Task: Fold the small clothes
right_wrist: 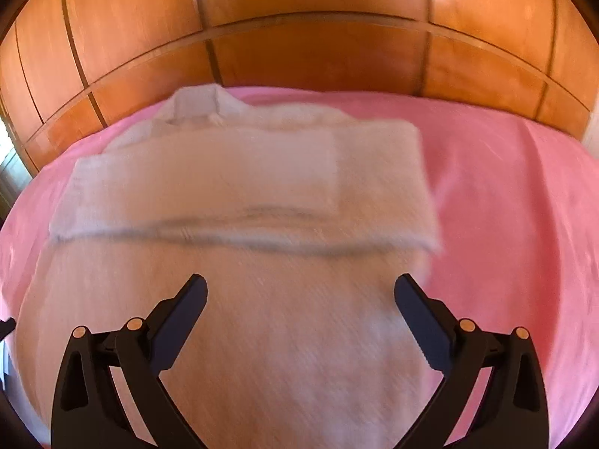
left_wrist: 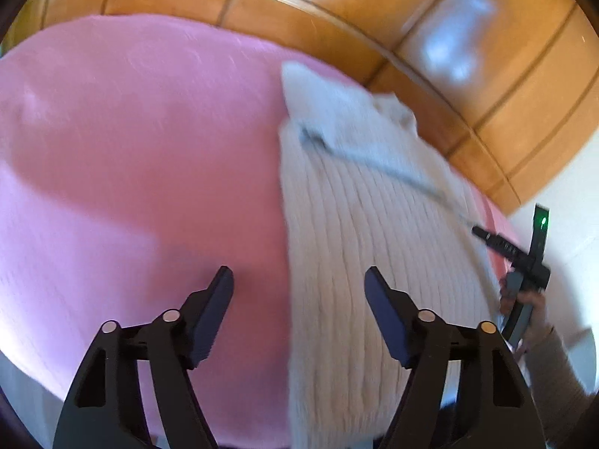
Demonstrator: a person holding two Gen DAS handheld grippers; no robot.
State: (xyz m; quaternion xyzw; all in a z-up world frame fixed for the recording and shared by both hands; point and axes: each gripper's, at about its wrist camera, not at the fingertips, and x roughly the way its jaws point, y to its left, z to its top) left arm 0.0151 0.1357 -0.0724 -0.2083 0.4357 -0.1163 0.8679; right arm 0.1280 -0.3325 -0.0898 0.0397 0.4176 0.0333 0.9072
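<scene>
The white knit sweater (right_wrist: 239, 299) lies on the pink bedspread (right_wrist: 505, 205), sleeves folded across at 12 o'clock. Left gripper (left_wrist: 297, 280) and right gripper (right_wrist: 299, 288) both stand spread, empty. Pinch the 2 hem corners evenly, fold toward the collar.

free: pink blanket (left_wrist: 131, 149) left | obstacle: white sweater (left_wrist: 355, 224), wooden panelling (right_wrist: 299, 18) behind

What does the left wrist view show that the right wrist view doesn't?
Only the left wrist view: the right gripper and the hand holding it, seen from the side at the sweater's far edge. Only the right wrist view: the sleeve folded across the sweater's body. Both: the white knit sweater on the pink bedspread, wooden wardrobe behind, each view's own jaws open and empty.
</scene>
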